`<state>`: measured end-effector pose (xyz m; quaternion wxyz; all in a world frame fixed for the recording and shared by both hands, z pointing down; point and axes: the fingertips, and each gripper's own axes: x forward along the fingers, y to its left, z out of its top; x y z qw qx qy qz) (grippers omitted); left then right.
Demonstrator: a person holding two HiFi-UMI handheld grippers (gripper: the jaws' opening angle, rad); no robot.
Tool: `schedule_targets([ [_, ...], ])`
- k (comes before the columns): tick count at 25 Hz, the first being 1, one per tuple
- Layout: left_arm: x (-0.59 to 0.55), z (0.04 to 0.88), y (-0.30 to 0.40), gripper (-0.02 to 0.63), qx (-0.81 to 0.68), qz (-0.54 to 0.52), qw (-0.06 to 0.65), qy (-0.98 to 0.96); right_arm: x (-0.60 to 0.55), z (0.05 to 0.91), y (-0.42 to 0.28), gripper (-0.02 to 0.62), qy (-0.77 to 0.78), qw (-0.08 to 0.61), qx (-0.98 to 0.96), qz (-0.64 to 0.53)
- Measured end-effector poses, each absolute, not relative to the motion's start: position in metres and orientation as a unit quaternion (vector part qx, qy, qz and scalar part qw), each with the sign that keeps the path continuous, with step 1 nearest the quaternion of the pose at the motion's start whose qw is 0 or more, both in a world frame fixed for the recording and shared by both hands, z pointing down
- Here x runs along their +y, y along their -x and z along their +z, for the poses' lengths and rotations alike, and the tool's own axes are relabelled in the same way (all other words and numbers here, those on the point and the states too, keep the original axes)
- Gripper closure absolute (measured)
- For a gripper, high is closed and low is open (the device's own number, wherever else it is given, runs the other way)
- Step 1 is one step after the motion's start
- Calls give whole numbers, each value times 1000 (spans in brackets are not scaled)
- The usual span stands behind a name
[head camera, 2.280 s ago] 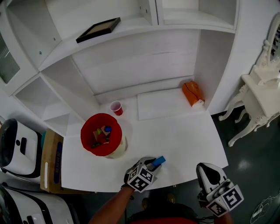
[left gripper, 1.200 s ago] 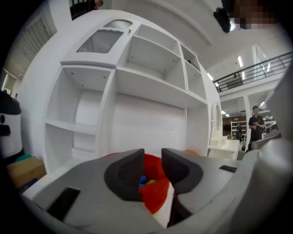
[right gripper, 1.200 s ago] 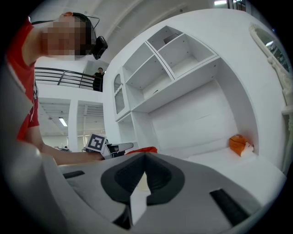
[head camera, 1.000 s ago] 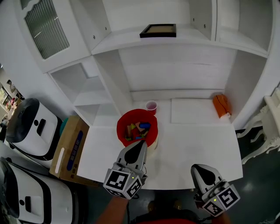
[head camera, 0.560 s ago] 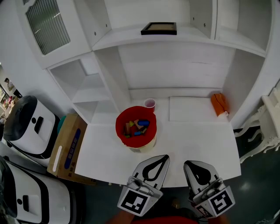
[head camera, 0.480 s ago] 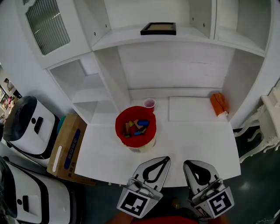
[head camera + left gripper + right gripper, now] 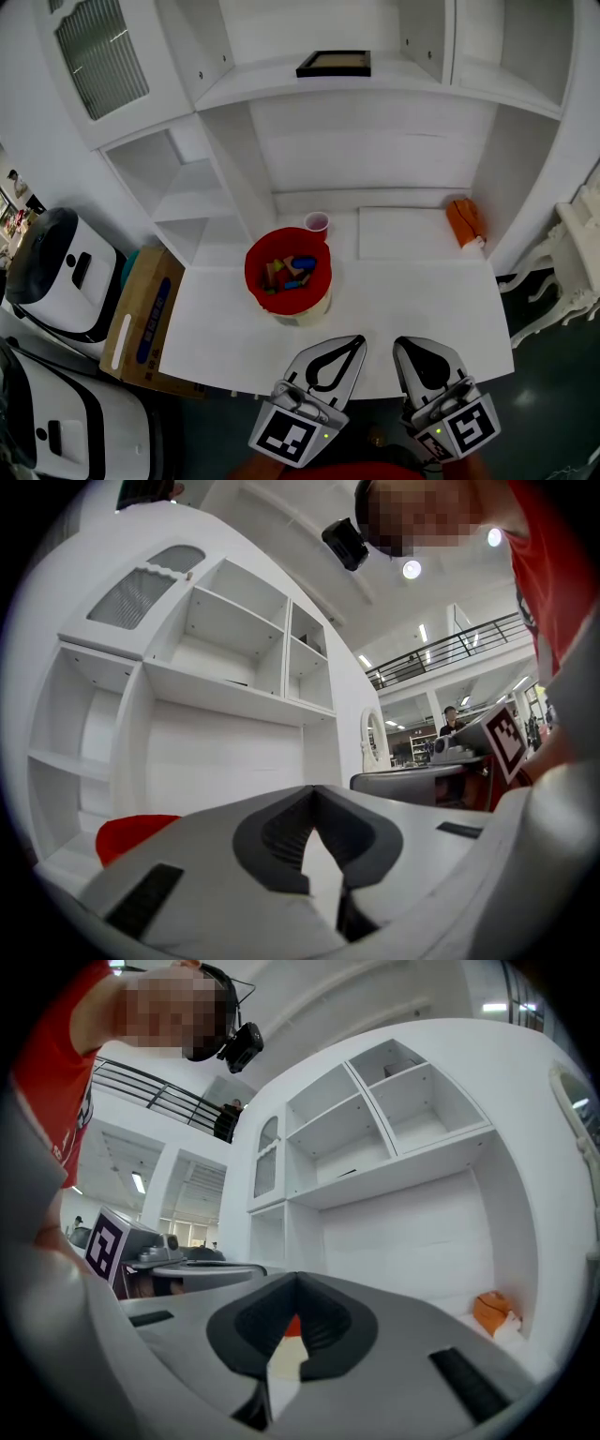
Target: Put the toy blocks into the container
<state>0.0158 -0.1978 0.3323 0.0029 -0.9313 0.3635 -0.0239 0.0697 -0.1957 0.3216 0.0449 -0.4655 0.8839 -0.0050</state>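
A red container (image 7: 286, 274) stands on the white table (image 7: 403, 309), left of centre, with several coloured toy blocks (image 7: 291, 272) inside it. My left gripper (image 7: 356, 340) is at the table's near edge, shut and empty, its tips pointing at the table. Beside it on the right, my right gripper (image 7: 401, 342) is also shut with nothing in it. In the left gripper view the closed left gripper (image 7: 314, 791) shows the red container (image 7: 127, 834) low at the left. Through the right gripper (image 7: 297, 1281), a sliver of the red container (image 7: 292, 1326) shows between the pad hollows.
A small pink cup (image 7: 317, 222) stands behind the container. An orange bag (image 7: 462, 221) lies at the back right, by the shelf wall. A framed picture (image 7: 333, 63) lies on the upper shelf. A cardboard box (image 7: 145, 314) and white machines (image 7: 56, 272) stand left of the table.
The left gripper has drawn back from over the red container to the table's near edge, beside the right gripper. The blue block it carried earlier is gone from its jaws.
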Motion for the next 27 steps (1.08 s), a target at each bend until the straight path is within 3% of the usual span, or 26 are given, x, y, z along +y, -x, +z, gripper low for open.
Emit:
schedule_targets([
  [27,-198,334,-22,595,364,-25,0,931,-194,326,-74,586,457,32,889,-10],
])
